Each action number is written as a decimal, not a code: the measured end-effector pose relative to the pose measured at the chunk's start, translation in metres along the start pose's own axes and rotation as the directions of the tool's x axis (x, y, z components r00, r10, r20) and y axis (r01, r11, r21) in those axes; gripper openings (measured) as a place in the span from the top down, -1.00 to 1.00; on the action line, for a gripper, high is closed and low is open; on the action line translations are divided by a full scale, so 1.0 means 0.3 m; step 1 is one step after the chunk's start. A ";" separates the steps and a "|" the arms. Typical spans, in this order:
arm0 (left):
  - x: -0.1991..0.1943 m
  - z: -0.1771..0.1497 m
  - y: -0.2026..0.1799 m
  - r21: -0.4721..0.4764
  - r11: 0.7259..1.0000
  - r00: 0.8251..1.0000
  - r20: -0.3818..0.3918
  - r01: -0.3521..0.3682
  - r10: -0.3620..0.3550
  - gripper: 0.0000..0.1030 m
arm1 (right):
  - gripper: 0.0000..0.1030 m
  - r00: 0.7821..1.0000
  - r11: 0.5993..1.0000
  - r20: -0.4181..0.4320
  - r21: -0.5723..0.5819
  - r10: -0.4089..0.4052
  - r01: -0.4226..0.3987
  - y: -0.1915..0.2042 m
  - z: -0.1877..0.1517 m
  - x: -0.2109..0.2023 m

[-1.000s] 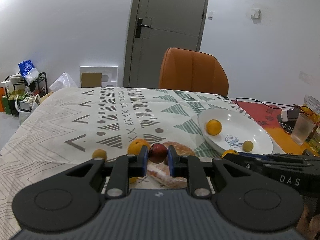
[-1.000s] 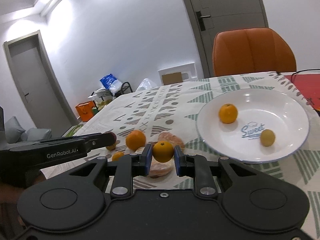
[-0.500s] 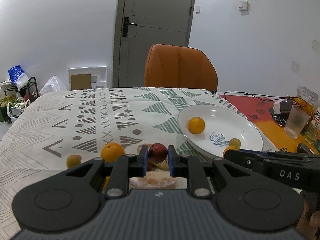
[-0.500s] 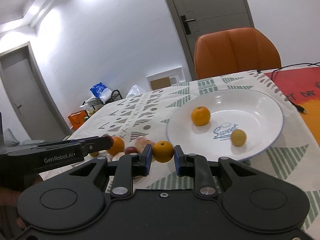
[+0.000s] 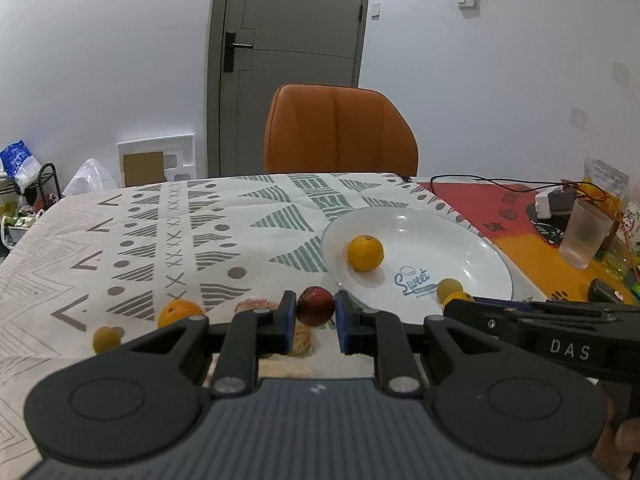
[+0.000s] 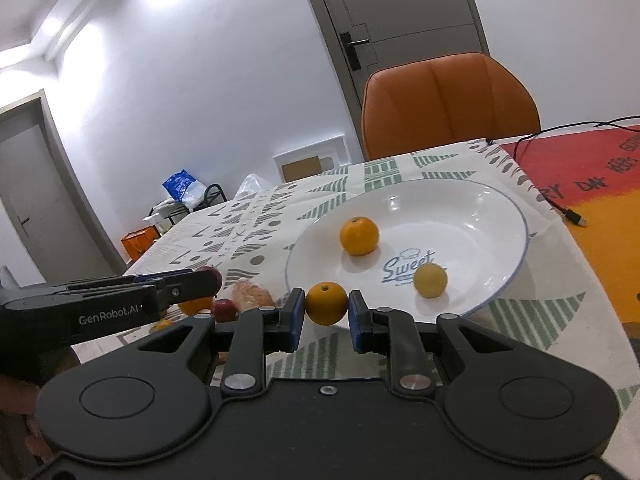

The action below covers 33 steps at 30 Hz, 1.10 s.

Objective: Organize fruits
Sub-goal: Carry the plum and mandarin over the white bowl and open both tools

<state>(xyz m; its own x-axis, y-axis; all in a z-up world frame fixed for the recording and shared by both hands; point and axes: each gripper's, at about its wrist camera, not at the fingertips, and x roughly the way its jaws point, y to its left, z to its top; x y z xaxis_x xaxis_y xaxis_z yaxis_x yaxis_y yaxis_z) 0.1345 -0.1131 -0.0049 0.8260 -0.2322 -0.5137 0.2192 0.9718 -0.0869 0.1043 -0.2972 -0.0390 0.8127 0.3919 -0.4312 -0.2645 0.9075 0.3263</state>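
Note:
My left gripper [image 5: 315,318] is shut on a dark red fruit [image 5: 315,305], held above the patterned tablecloth just left of the white plate [image 5: 472,240]. My right gripper [image 6: 326,316] is shut on a small orange [image 6: 326,303], held at the plate's [image 6: 496,208] near-left rim. The plate holds an orange [image 5: 365,253] [image 6: 359,236] and a small yellow fruit [image 5: 447,289] [image 6: 430,280]. On the cloth lie an orange [image 5: 178,312], a small yellow fruit [image 5: 105,339], a peeled citrus [image 6: 251,295] and another red fruit [image 6: 223,309].
An orange chair [image 5: 340,132] stands behind the table. A plastic cup [image 5: 582,234], a charger with cables [image 5: 554,202] and packets sit on the red-orange mat at the right. A cable end [image 6: 574,216] lies right of the plate.
Both grippers have moved right toward the plate with their fruits. The right gripper's orange now hangs at the plate's rim; the left gripper's red fruit has come close beside the plate.

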 end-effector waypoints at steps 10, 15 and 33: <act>0.036 0.022 -0.049 0.029 0.999 1.000 -0.001 0.025 -0.025 0.63 | 0.47 0.999 0.999 0.014 0.009 -0.045 0.045 -0.041 0.018 0.014; 0.058 0.028 -0.072 0.039 0.998 0.999 -0.005 0.040 -0.040 0.63 | 0.43 0.997 0.997 0.020 0.034 -0.072 0.071 -0.069 0.013 0.004; 0.112 0.071 -0.164 0.067 0.995 0.997 0.004 0.078 -0.079 0.58 | 0.35 0.996 0.995 0.025 0.061 -0.081 0.080 -0.099 0.005 -0.048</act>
<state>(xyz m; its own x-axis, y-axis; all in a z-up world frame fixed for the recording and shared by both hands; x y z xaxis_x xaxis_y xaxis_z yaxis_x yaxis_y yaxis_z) 0.1625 -0.1695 0.0004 0.8080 -0.3083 -0.5020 0.3177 0.9457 -0.0694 0.1012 -0.3299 -0.0411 0.8442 0.3129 -0.4353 -0.1665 0.9248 0.3420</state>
